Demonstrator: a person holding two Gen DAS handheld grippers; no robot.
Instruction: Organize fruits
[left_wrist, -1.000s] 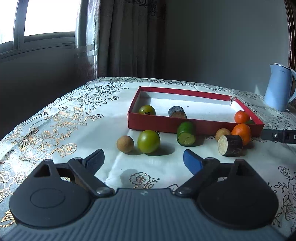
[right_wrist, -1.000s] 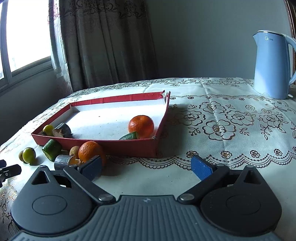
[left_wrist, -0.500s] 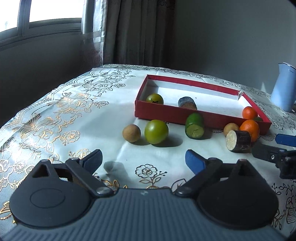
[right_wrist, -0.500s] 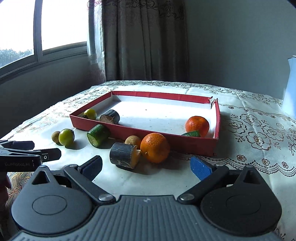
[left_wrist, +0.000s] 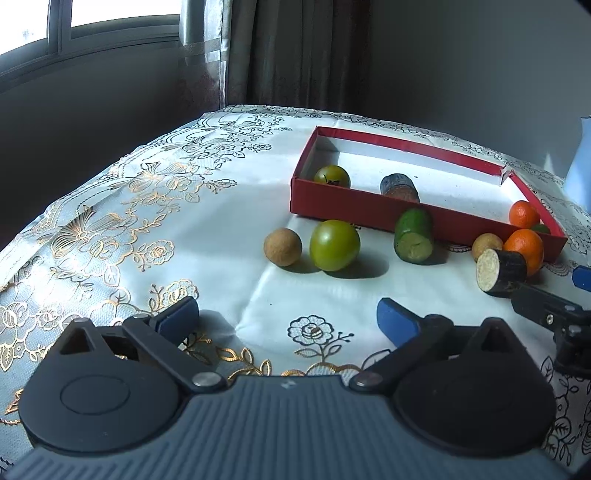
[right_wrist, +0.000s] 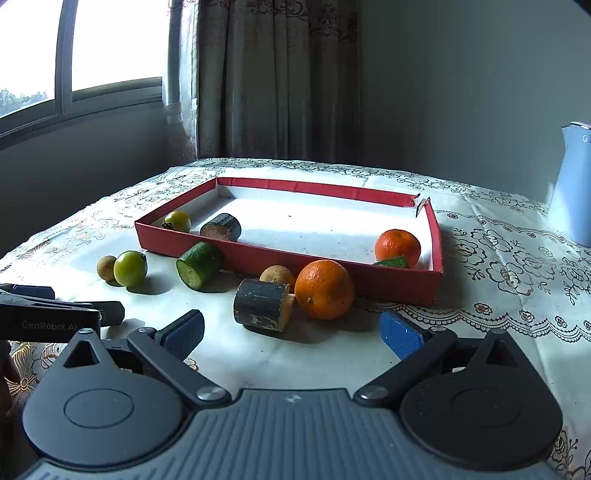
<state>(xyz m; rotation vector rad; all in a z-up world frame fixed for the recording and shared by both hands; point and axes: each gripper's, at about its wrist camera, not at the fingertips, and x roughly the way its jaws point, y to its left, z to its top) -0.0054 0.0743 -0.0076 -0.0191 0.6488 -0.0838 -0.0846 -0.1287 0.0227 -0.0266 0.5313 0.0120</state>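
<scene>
Left hand-held gripper (left_wrist: 287, 315) jaws opening, empty; green tomato (left_wrist: 334, 245) at 12 o'clock, nearer than right's.

1. Window (right_wrist: 74, 55) upper left, bright daylight.
2. Grey-brown curtain (right_wrist: 273, 77) hangs behind the table's far edge.
3. Plain grey wall (right_wrist: 461, 85) at right.
4. Floral lace tablecloth (left_wrist: 147, 206) covers the table, sunlit patches.
</scene>
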